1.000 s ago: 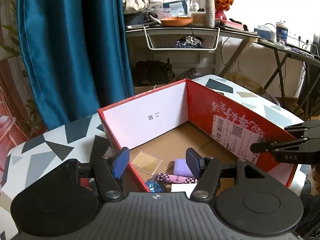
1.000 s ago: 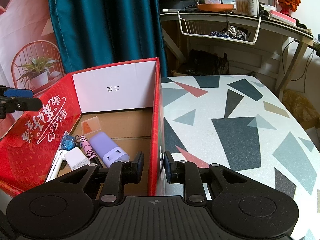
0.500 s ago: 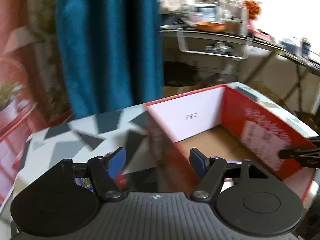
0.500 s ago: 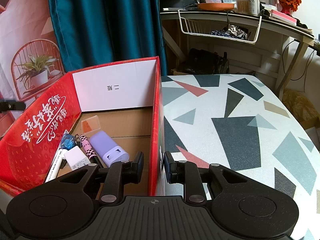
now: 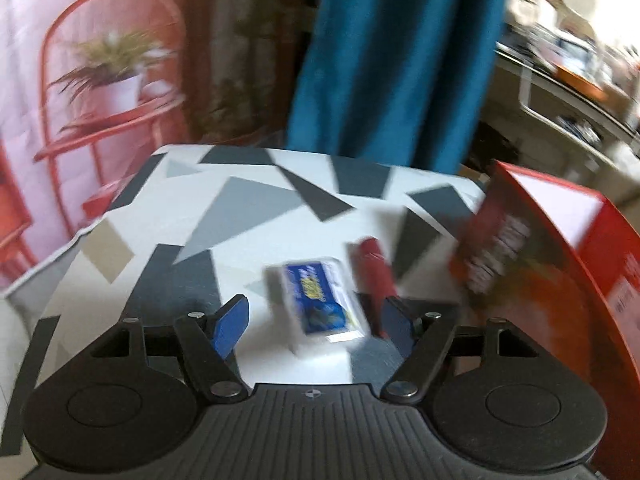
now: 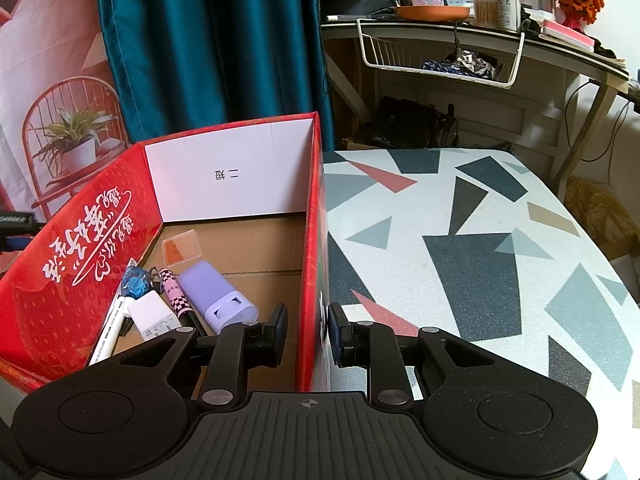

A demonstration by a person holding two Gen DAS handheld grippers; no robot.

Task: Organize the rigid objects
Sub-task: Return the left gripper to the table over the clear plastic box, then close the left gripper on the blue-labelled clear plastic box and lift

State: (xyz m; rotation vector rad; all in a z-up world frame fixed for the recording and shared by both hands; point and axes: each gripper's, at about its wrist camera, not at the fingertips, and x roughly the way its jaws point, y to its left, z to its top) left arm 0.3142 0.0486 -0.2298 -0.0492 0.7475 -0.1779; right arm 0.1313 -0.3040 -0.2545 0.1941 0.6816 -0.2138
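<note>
The left wrist view is motion-blurred. My left gripper (image 5: 316, 328) is open, its blue pads (image 5: 232, 326) on either side of a white box with a blue label (image 5: 320, 304) lying on the patterned table (image 5: 224, 216). A red cylinder (image 5: 374, 270) lies just right of that box. The red cardboard box (image 5: 560, 240) stands to the right. My right gripper (image 6: 308, 332) is shut on the right wall of the red cardboard box (image 6: 314, 240). Inside lie a purple case (image 6: 216, 296), a white charger (image 6: 154, 314), a pink checkered pen (image 6: 174, 292) and a clear card (image 6: 180, 248).
A teal curtain (image 6: 208, 40) hangs behind the table. A cluttered desk with a wire basket (image 6: 440, 52) stands at the back right. The patterned tabletop (image 6: 480, 260) stretches right of the box. The left gripper's tip (image 6: 12, 228) shows beyond the box's left wall.
My left gripper has swung left, away from the red box, and now hangs over the white and blue box on the table. My right gripper has kept its hold on the wall.
</note>
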